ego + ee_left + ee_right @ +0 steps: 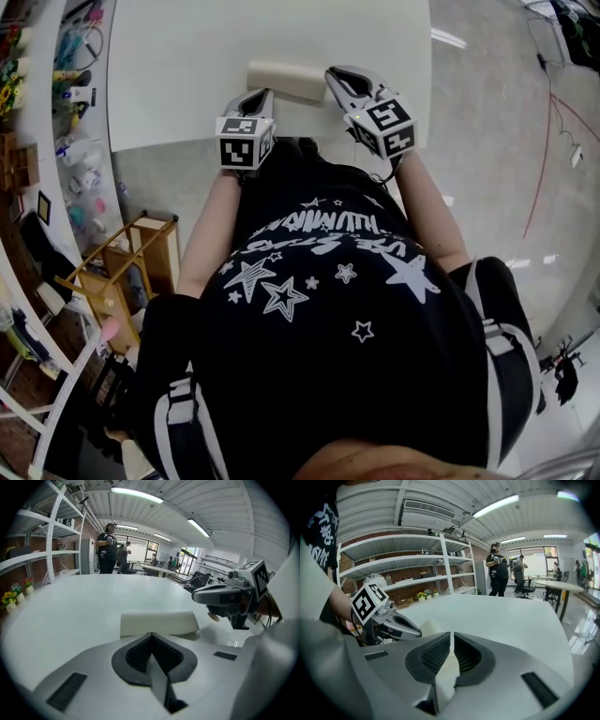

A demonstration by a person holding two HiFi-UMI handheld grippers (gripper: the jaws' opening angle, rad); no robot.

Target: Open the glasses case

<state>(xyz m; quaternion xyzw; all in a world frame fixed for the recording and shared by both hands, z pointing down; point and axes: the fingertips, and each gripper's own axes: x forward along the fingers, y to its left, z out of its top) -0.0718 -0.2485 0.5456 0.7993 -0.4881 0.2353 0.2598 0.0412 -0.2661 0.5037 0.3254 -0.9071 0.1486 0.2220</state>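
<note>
A cream glasses case (286,80) lies closed on the white table (178,66), close to its near edge. My left gripper (258,94) is at the case's near left corner, jaws shut and empty. In the left gripper view the case (159,622) sits just beyond the closed tips of the left gripper (151,635). My right gripper (336,75) is at the case's right end, pointing in toward it. Its jaws (451,634) are shut at the tips, and the cream case (431,627) shows to their left and through the slit behind them.
White shelves (75,141) with small items run along the table's left side, and a wooden rack (122,272) stands on the floor below. Two people (107,545) stand far beyond the table. The table's near edge (187,145) is right under my hands.
</note>
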